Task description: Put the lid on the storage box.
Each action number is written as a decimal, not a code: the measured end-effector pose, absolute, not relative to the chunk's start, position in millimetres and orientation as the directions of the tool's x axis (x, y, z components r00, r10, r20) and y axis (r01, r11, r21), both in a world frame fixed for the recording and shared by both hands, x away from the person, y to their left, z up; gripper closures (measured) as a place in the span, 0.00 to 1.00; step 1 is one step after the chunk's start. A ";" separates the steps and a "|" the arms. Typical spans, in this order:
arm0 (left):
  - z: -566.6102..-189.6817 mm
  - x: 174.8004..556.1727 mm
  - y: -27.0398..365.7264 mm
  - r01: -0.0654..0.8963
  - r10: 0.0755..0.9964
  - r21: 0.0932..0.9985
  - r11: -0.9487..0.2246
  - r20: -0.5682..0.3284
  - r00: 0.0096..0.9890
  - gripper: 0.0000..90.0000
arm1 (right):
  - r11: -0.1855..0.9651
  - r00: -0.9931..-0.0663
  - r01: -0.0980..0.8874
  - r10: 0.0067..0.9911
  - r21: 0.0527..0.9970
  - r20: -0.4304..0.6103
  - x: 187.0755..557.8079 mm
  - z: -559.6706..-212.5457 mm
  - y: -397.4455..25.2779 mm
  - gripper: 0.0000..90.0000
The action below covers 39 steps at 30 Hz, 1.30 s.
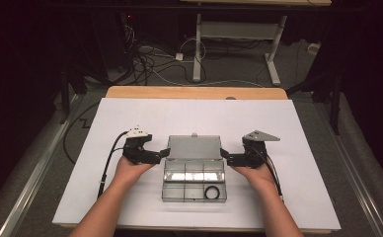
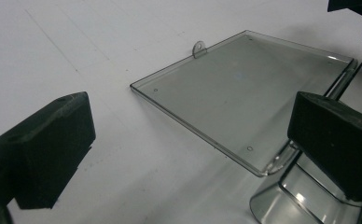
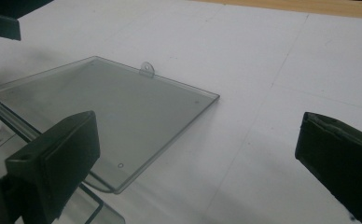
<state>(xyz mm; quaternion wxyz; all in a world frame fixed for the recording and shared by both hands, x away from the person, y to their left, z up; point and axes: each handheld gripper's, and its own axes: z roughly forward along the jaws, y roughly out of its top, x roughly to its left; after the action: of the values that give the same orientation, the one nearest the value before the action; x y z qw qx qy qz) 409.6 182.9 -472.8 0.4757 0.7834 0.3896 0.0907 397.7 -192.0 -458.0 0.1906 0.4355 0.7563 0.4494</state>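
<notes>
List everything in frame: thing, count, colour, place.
compartment box: 1, clear grey plastic, centre of the sheet, between the grippers
lid: 1, clear grey, open, lying flat behind the box, small tab at its far edge
ring: 1, black, front right compartment of the box
sheet: 1, white, covering the table
table: 1, wood edge past the sheet
desk legs: white, on the floor behind
cables: several, black and white, on the floor behind
left gripper: 1, black, open, at the box's left end
right gripper: 1, black, open, at the box's right end
</notes>
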 end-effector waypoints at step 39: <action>-491.7 422.0 161.9 0.585 0.685 0.760 -0.282 -0.267 0.678 0.01 | 0.198 -0.551 0.688 0.768 0.698 0.326 424.5 -479.3 -162.4 0.17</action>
<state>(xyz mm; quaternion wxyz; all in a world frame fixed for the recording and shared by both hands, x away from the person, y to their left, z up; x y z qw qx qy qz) 422.0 161.9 -491.7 0.4482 0.7989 0.3974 0.0555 424.5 -162.4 -479.3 0.0474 0.4715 0.7724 0.4229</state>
